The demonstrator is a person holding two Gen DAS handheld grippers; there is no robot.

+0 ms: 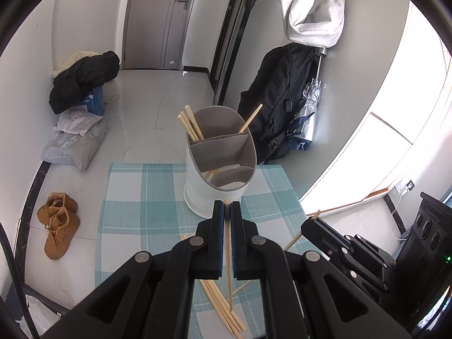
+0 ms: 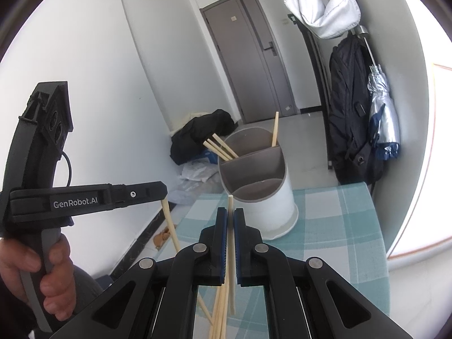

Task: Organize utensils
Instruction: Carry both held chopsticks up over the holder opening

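Observation:
A white utensil holder [image 1: 217, 169] with grey dividers stands on the checked table; it also shows in the right wrist view [image 2: 262, 195]. Several wooden chopsticks [image 1: 190, 125] lean in its back compartment. My left gripper [image 1: 226, 207] is shut on a single chopstick [image 1: 227, 254], held above the table just in front of the holder. My right gripper [image 2: 230, 214] is shut on another chopstick [image 2: 230, 243]. The left gripper also shows in the right wrist view [image 2: 162, 192], gripping its chopstick [image 2: 171, 223]. Loose chopsticks [image 1: 223, 308] lie on the table below.
The table has a teal checked cloth [image 1: 141, 206] and is small, with edges close on all sides. On the floor are brown boots [image 1: 58, 223], grey parcels [image 1: 73, 144] and a black jacket [image 1: 84, 79]. A backpack [image 1: 282, 99] and umbrella hang at the right.

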